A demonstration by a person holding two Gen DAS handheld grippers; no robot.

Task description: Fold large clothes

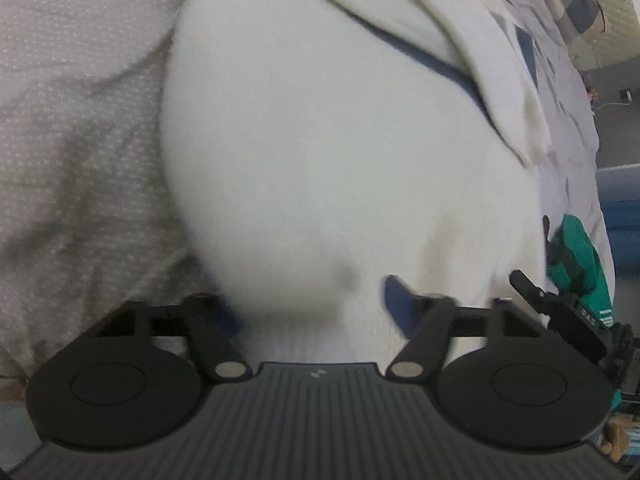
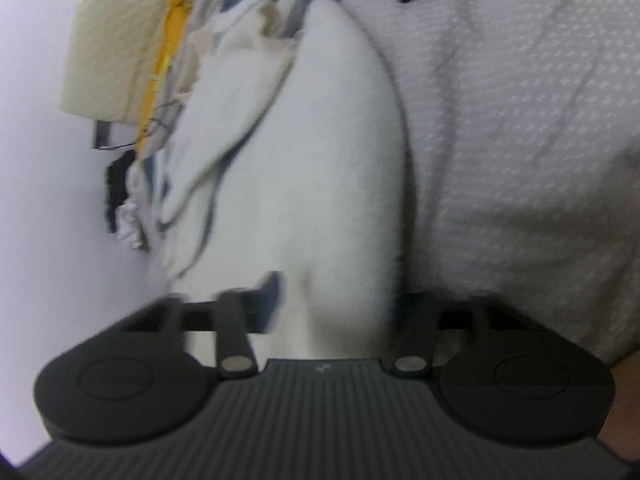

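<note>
Both grippers' fingers (image 1: 394, 300) half-closed

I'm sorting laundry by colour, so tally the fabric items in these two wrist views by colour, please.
White: 1, the fluffy white garment between the fingers of the left gripper and the right gripper.
Grey dotted: 1, the bedsheet.
Blue-and-grey patchwork: 1, the quilt.
Green: 1, the green cloth.
Total: 4
</note>
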